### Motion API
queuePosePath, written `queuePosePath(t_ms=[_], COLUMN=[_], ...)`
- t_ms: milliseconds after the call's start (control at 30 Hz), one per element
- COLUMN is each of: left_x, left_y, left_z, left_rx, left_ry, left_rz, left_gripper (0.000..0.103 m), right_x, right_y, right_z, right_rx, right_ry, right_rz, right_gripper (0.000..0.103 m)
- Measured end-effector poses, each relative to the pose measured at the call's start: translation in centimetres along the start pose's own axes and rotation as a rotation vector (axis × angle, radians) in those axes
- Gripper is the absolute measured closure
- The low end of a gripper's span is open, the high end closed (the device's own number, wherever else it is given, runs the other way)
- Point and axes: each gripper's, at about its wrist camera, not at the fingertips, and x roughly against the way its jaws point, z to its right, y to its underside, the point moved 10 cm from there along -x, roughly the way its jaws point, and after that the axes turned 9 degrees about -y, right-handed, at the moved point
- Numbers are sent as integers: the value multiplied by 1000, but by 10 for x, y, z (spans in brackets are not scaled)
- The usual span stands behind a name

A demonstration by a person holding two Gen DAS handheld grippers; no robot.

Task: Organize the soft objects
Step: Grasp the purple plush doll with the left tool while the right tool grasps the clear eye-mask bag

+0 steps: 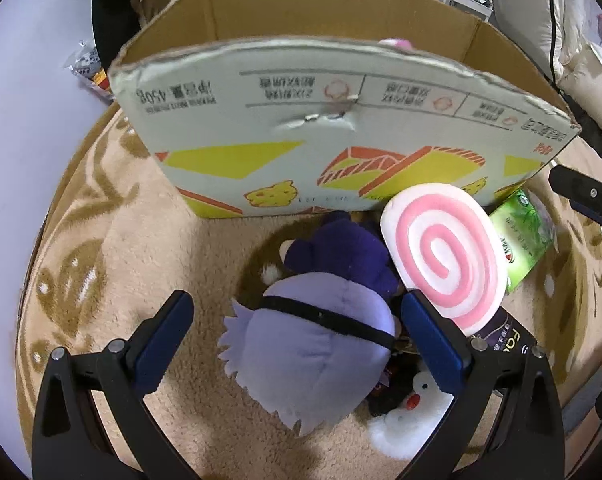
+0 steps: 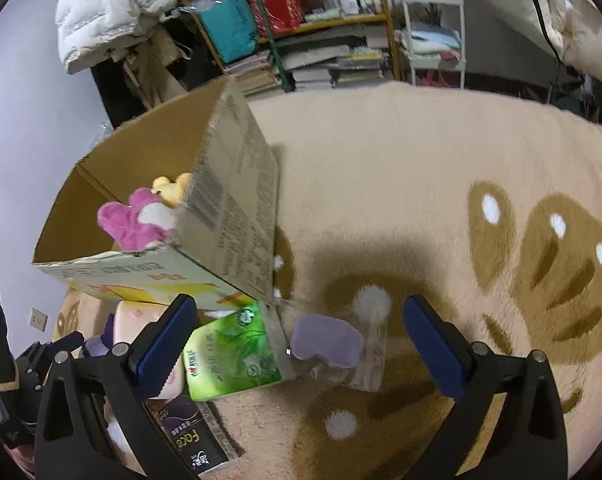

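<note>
The lilac plush [image 1: 313, 344] was seen on the rug between the wide-open, empty jaws of the left gripper [image 1: 297, 340] (the nearer 1), just before the box [image 1: 341, 128]; the right gripper [image 2: 301, 344] gaped empty.

Just ahead of the left gripper [image 1: 297, 340], the lavender plush [image 1: 313, 344] covers most of the dark purple plush [image 1: 341, 248] and the white plush [image 1: 413, 408] under its right finger, so neither shows its whole shape. The pink spiral cushion [image 1: 445, 252] hides part of the green tissue pack [image 1: 521, 236] and of the dark packet [image 1: 509, 336] beyond the right finger. Past the right gripper [image 2: 301, 344], the box wall [image 2: 229, 216] cuts off the pink plush [image 2: 133, 220] and the yellow one [image 2: 173, 188], and the print on that wall is too blurred to read.
</note>
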Motion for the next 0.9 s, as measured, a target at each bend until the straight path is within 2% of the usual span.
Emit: queuePosePath(t_ms=[167, 367, 633, 900], left_x=[-15, -20, -27, -31], left_y=[5, 5, 8, 7], left_z=[-2, -3, -7, -5], left_rx=[18, 19, 25, 16], left_ry=[4, 5, 8, -8], left_rz=[-49, -58, -76, -76], left_gripper=[1, 1, 1, 4], right_x=[-12, -22, -23, -23], right_y=[9, 19, 20, 18], right_z=[12, 17, 18, 24], right_rx=[-63, -119, -137, -157], right_ry=[-8, -40, -46, -54], right_rz=[-52, -103, -108, -104], right_gripper=[6, 15, 24, 25])
